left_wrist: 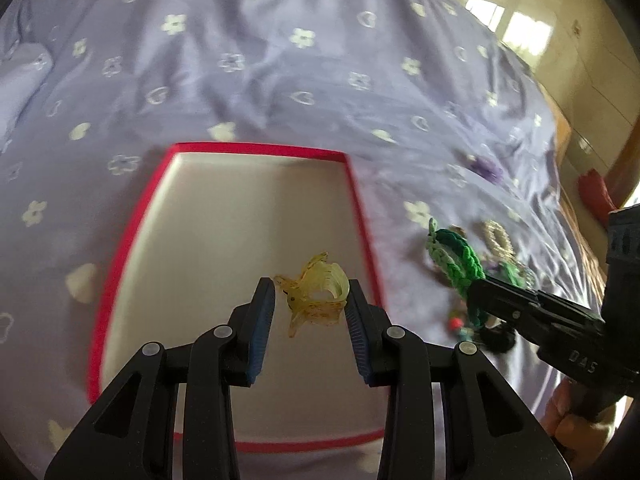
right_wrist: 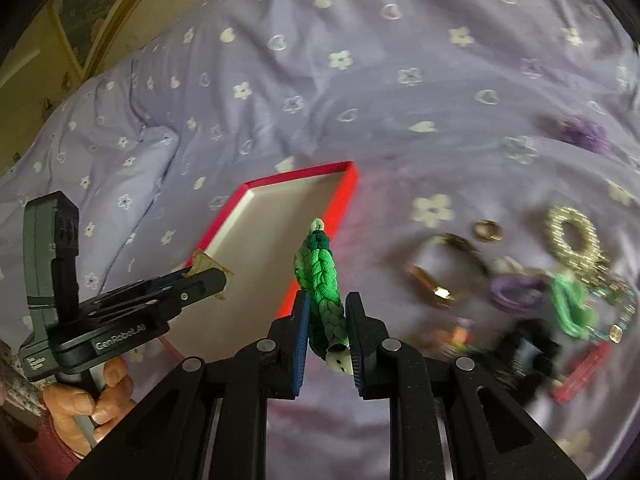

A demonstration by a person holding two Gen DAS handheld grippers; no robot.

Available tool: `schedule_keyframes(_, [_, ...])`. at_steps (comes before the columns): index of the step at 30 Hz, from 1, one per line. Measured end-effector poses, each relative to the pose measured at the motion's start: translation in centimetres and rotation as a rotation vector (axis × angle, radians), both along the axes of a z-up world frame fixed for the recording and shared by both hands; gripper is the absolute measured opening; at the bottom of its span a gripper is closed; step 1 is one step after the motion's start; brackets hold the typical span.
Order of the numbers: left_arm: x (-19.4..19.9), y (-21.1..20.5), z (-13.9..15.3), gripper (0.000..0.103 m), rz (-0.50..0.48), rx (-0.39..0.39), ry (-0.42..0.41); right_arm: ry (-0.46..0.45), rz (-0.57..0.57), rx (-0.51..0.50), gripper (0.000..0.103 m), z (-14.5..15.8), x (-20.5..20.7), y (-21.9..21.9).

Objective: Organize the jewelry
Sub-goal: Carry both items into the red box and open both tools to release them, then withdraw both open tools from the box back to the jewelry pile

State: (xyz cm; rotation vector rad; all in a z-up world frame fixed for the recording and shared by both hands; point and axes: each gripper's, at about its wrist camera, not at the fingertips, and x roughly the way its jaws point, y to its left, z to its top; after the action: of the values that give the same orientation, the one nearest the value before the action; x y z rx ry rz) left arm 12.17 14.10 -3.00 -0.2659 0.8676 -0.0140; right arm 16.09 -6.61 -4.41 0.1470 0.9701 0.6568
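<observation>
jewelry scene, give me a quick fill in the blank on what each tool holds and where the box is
1. The left tool grips a translucent ____ hair claw.
2. The right tool grips a braided ____ bracelet.
3. The shallow box has a ____ rim.
4. The box lies on a ____ bedsheet with a white flower print.

Missing words: yellow; green; red; purple

"GenRobot.AI" stands in white on the side of the left claw (right_wrist: 208,280) body; "DAS" shows in pale letters on the right claw (left_wrist: 476,292) body
</observation>
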Motion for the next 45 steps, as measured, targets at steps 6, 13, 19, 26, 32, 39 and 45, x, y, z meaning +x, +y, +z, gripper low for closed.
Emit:
schedule_keyframes(6, [1.1,3.0,-1.0,0.034,0.044,0.019,0.016,0.012,0.047,0.016,0.018,-0.4,1.5,4.0])
schedule_keyframes(13, [3.8,5.6,-2.9,0.034,0.061,0.033,0.056,0.06,0.084,-0.015,0.018,-2.7,4.3,8.4])
schedule_keyframes(19, [6.0,7.2,-5.0,0.034,0.067,0.026,0.123,0.09,0.116,-0.063,0.018,-4.5,5.5,10.5])
schedule_keyframes(26, [6.6,7.1,-5.8,0.034,0.053,0.059,0.142,0.104,0.152,-0.12,0.019,-5.6,6.1,11.7])
schedule_keyframes(32, [6.6,6.9,-5.8,0.035,0.047,0.081,0.142,0.106,0.161,-0.122,0.023,-5.5,6.0,11.7])
schedule_keyframes(39, [6.5,7.2,-6.2,0.038,0.06,0.072,0.16,0.11,0.16,-0.102,0.03,-5.3,6.0,11.9])
schedule_keyframes(45, [6.0,7.3,-5.4,0.05,0.074,0.081,0.145,0.096,0.142,-0.081,0.041,-4.6,5.7,11.2])
